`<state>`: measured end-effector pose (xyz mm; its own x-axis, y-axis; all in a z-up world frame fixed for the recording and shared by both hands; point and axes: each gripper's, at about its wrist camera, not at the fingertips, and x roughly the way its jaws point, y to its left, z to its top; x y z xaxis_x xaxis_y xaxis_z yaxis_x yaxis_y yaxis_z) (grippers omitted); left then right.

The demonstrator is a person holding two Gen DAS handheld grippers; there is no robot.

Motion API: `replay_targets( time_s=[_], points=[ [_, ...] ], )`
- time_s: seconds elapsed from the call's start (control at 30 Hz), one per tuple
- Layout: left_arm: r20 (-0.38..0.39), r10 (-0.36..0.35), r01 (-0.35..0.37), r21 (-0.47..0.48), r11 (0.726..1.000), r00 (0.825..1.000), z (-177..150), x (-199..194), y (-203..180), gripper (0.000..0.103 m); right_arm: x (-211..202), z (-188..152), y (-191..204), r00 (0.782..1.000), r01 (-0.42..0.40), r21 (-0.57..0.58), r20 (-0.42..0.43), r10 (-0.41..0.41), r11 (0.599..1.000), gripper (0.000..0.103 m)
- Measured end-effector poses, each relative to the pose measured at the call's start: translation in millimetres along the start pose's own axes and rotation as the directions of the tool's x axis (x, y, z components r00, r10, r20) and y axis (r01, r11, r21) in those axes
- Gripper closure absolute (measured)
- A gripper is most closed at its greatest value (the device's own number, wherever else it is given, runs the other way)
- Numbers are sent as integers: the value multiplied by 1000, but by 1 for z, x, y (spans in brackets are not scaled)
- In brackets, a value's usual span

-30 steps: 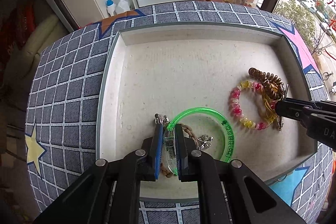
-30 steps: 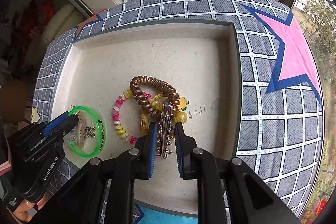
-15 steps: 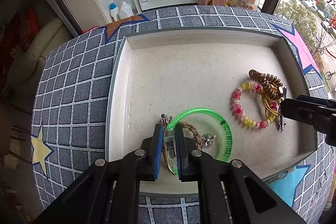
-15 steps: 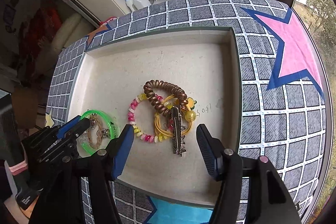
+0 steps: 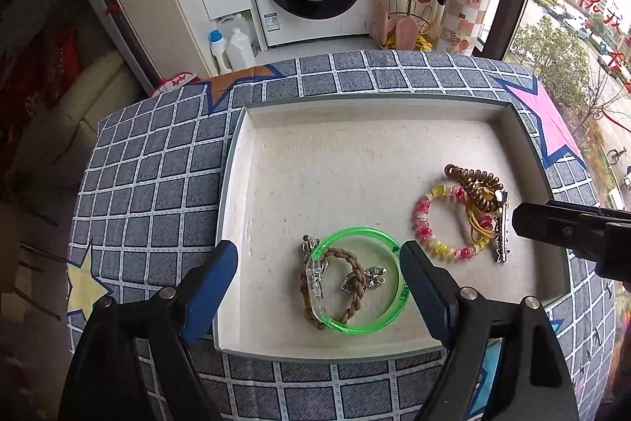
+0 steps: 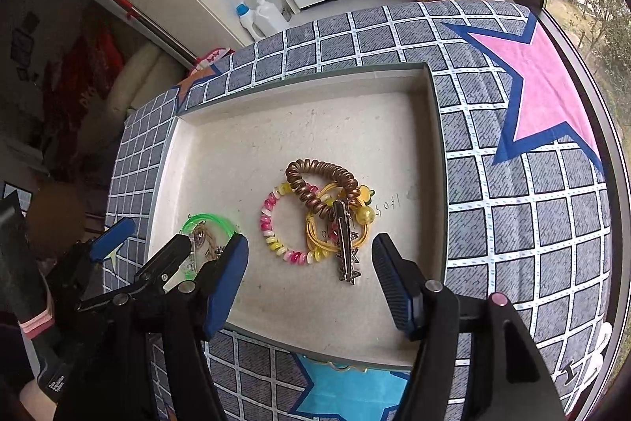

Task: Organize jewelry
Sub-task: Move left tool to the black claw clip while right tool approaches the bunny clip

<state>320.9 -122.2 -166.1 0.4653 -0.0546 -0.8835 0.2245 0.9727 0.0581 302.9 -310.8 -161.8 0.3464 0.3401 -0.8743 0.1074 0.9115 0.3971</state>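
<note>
**Jewelry lying in a shallow tray, both grippers open above it**

A shallow white tray (image 5: pixel 272 160) sits on a grey checked cloth (image 5: pixel 157 184). Toward its left, a green bangle (image 5: pixel 357 279) lies flat, ringing a brown braided bracelet (image 5: pixel 347 287). The left gripper (image 5: pixel 319 287) has just spread its jaws wide, holding nothing. Farther right lie a pink-and-yellow beaded bracelet (image 6: pixel 276 223), a brown coil hair tie (image 6: pixel 319 180), yellow cord and a metal hair clip (image 6: pixel 345 247). The right gripper (image 6: pixel 309 271) stands open around the clip, not touching.

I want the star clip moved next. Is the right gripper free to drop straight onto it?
Probably yes: the right gripper is open and empty, the star clip lies uncovered on top of the yellow bands, just ahead of its fingers.
</note>
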Motion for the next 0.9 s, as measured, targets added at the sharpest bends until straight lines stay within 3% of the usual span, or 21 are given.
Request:
replay_targets(
  time_s=[0.07, 0.1, 0.37, 0.47, 0.7, 0.9],
  points=[
    [6, 8, -8, 0, 1000, 1000, -1, -5, 0, 7, -4, -1, 0, 1000, -10, 5, 8, 10, 1000, 29],
    [7, 14, -14, 0, 1000, 1000, -2, -7, 1, 0, -7, -2, 1, 1000, -17, 6, 15, 17, 1000, 21],
    [26, 8, -8, -7, 1000, 1000, -19, -29, 8, 0, -21, -17, 7, 998, -46, 14, 49, 45, 999, 20],
    [22, 1, -1, -9, 1000, 1000, -30, -37, 12, 0, -28, -26, 11, 996, -53, 2, 74, 52, 999, 1],
    [10, 20, -20, -22, 1000, 1000, -61, -53, 24, 0, -46, -44, 28, 991, -44, -65, 120, 52, 997, 0],
    [-25, 11, -12, -60, 998, 1000, -88, -59, 40, 0, -54, -60, 40, 993, -53, -79, 102, 61, 995, 0]
  ],
)
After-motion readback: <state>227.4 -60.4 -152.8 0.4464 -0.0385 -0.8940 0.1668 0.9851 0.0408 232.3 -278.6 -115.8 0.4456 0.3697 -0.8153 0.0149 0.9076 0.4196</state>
